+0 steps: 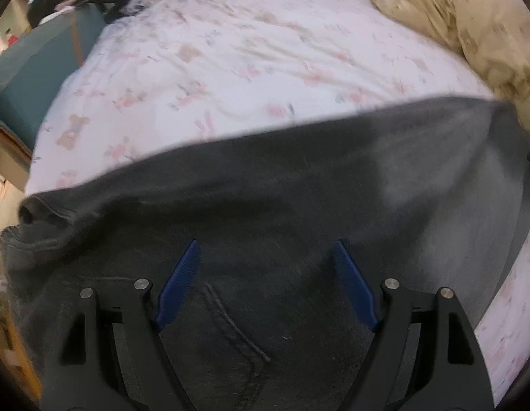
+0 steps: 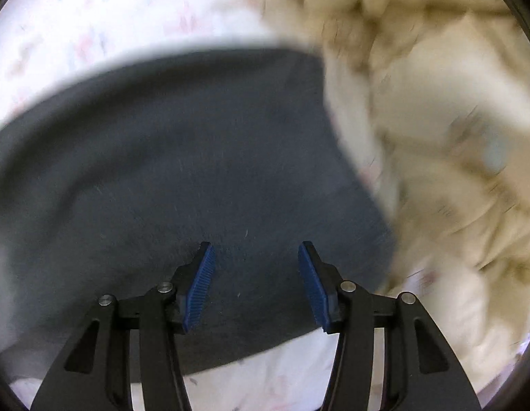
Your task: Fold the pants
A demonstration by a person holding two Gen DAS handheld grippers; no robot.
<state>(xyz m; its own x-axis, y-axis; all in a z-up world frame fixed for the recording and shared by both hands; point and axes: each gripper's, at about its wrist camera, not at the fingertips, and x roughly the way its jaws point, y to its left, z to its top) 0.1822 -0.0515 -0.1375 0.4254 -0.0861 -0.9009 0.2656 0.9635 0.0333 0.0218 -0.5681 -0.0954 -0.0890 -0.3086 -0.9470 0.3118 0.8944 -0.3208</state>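
The bed sheet (image 1: 251,68), white with pink print, carries the dark grey pants (image 1: 299,212) spread flat across its near part. A crumpled cream blanket (image 2: 436,130) lies against the pants' right end. Above the pants, the left gripper (image 1: 266,257) stands wide — nothing between its blue pads; the right gripper (image 2: 256,267) is parted too, empty.

open bedsheet (image 1: 247,68) across upper centre of frame; blocked upper right by crumpled cream duvet (image 1: 470,34).
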